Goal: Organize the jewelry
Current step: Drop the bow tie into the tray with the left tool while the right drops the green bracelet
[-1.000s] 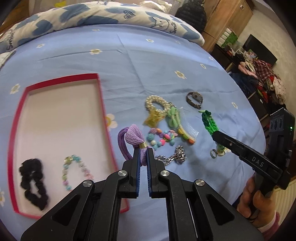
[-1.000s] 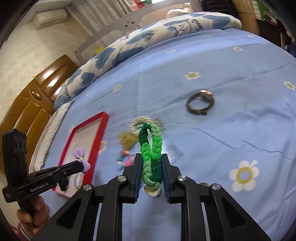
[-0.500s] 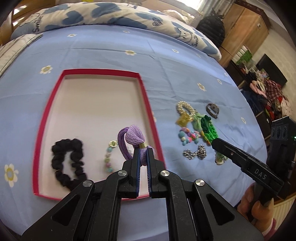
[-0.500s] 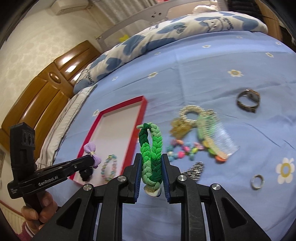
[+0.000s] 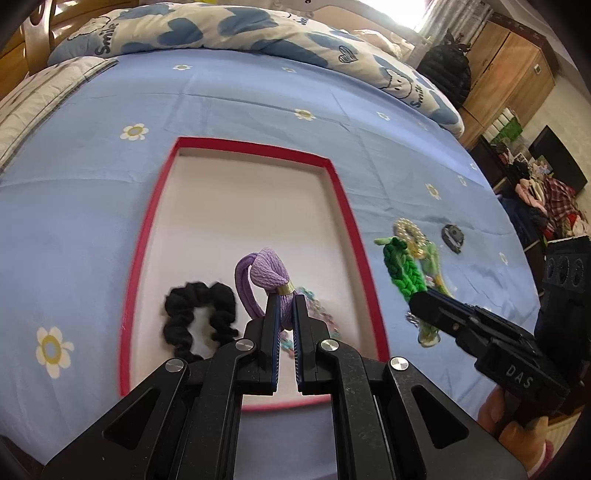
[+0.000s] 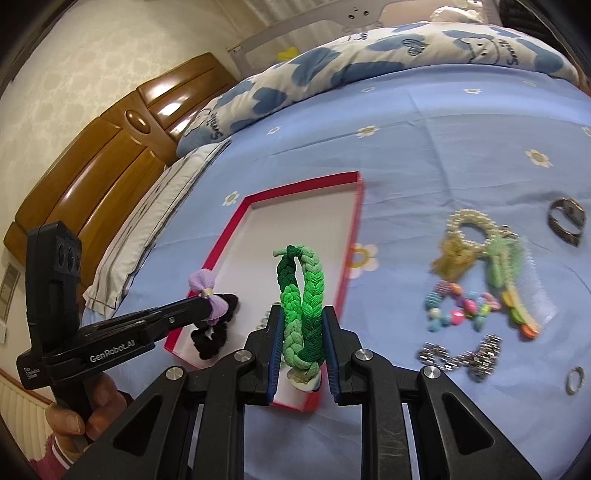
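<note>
My left gripper (image 5: 284,301) is shut on a purple hair tie (image 5: 264,275) and holds it above the near part of the red-rimmed tray (image 5: 338,192). The tray holds a black scrunchie (image 5: 192,310) and a pastel bead bracelet (image 5: 321,314), partly hidden by my fingers. My right gripper (image 6: 303,314) is shut on a green braided bracelet (image 6: 301,299) and holds it over the tray's near right edge (image 6: 352,236). The left gripper with the purple tie (image 6: 207,291) shows at the left of the right wrist view.
On the blue bedsheet right of the tray lie a pearl bracelet (image 6: 467,225), a yellow charm (image 6: 452,256), a colourful bead bracelet (image 6: 461,308), a metal chain (image 6: 461,356), a ring (image 6: 575,380) and a watch (image 6: 567,221). A quilt (image 5: 221,26) lies at the far edge.
Both grippers have moved left from the jewelry pile toward the tray, each still holding its item. The left gripper now hangs over the tray's inside.
</note>
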Available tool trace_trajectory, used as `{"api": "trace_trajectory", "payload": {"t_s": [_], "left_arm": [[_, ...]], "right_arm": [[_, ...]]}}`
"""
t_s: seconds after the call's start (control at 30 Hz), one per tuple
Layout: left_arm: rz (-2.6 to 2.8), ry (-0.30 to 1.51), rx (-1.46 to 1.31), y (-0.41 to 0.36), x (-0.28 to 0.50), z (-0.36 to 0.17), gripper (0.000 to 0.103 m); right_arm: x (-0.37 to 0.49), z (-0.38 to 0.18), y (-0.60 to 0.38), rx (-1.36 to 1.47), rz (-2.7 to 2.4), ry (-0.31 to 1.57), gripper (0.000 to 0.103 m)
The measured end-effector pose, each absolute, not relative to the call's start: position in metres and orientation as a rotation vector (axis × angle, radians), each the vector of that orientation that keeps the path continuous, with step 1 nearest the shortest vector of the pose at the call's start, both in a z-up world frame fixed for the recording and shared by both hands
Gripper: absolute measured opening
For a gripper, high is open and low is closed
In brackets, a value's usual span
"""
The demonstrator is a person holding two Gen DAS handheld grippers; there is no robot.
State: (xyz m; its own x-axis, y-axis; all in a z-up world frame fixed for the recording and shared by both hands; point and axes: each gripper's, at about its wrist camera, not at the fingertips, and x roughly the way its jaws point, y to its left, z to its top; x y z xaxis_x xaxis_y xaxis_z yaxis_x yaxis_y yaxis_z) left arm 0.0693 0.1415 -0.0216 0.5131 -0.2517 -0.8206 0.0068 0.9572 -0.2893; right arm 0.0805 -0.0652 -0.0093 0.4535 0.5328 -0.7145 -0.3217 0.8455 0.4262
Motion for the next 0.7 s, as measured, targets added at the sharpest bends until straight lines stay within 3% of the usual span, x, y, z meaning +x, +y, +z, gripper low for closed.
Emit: {"api": "trace_trajectory", "payload": {"t_s": [0.7], "left_arm": [[-0.1, 1.135, -0.261, 0.174, 0.115, -0.075, 0.005]], "right_arm": [[0.13, -0.064, -0.004, 0.177, 0.561, 1.116, 0.024]]}}
